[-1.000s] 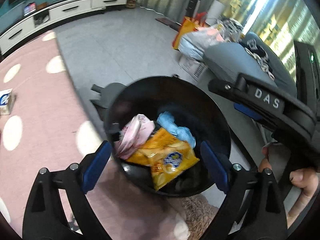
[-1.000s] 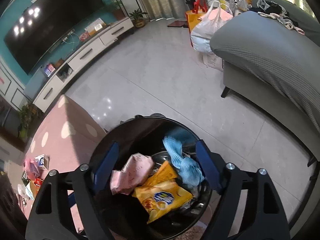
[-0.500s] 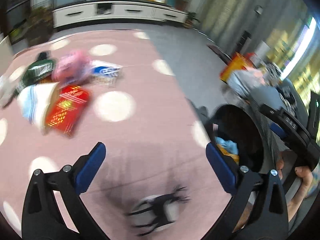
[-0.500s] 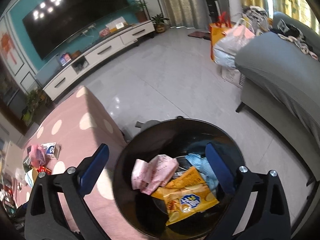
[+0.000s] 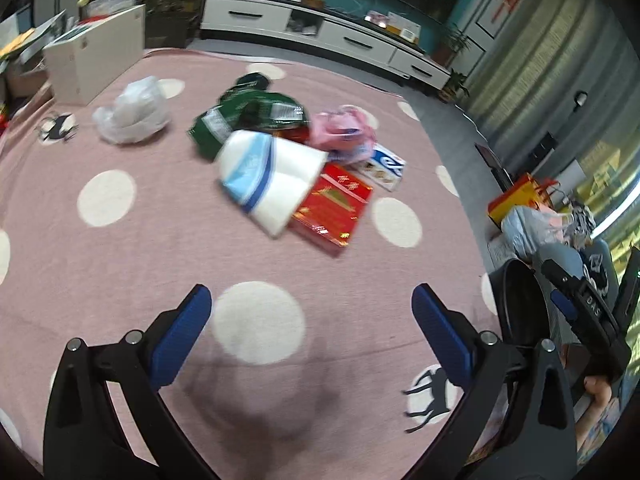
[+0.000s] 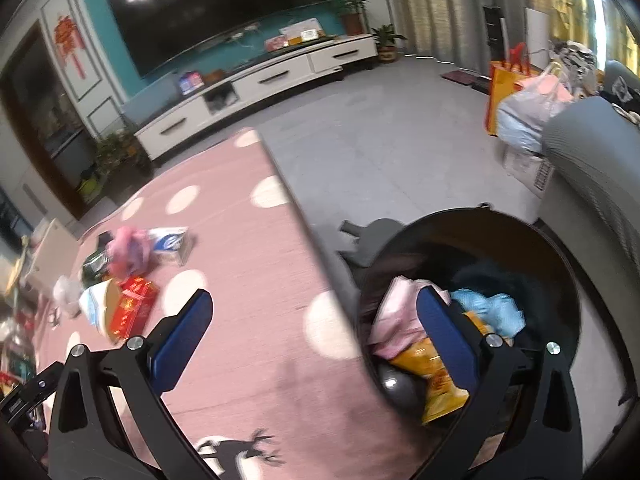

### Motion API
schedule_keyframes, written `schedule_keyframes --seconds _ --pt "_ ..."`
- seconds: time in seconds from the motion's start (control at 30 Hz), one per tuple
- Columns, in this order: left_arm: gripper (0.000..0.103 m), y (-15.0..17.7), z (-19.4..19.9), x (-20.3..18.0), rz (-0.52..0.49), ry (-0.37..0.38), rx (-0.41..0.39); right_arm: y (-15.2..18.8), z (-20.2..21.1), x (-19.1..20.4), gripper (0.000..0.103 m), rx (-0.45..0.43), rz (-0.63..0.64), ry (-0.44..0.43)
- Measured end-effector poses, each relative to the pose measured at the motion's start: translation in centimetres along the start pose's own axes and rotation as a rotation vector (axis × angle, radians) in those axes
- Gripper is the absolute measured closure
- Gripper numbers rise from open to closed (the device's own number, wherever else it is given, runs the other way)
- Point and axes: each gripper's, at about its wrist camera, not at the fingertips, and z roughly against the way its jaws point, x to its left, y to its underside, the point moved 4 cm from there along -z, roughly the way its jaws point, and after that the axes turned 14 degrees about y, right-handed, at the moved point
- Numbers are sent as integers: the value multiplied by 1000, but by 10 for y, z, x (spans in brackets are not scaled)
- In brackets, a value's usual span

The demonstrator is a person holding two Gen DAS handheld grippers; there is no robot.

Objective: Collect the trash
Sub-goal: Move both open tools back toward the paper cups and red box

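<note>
Blue-padded left gripper (image 5: pixel 311 322) fingers spread wide, holding nothing; right gripper (image 6: pixel 316 324) likewise, beside bin (image 6: pixel 560 280).

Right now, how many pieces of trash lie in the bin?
3 visible: a pink wrapper at the left, a blue wad at the right, a yellow chip bag in front. The right hand-held gripper hides part; more may lie beneath.

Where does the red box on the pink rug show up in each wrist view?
Left wrist: red box, centre, right of the white-and-blue bag.
Right wrist: red box, far left, beside the same bag.
Shared landmark: blue-and-white carton beyond it.
</note>
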Motion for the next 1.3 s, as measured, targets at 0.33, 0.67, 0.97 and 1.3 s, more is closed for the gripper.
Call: schedule_keyframes --seconds 0.33,0.67,0.97,1.3 --pt "3 10 29 59 62 -69 -20 37 6 71 3 33 166 -37" --pt "3 15 51 92 121 -99 -46 53 16 111 3 32 250 -64" --pt "3 17 56 115 169 -100 -53 54 25 136 3 20 283 -82" --pt "3 19 54 127 201 -103 -43 45 7 184 3 77 321 -114"
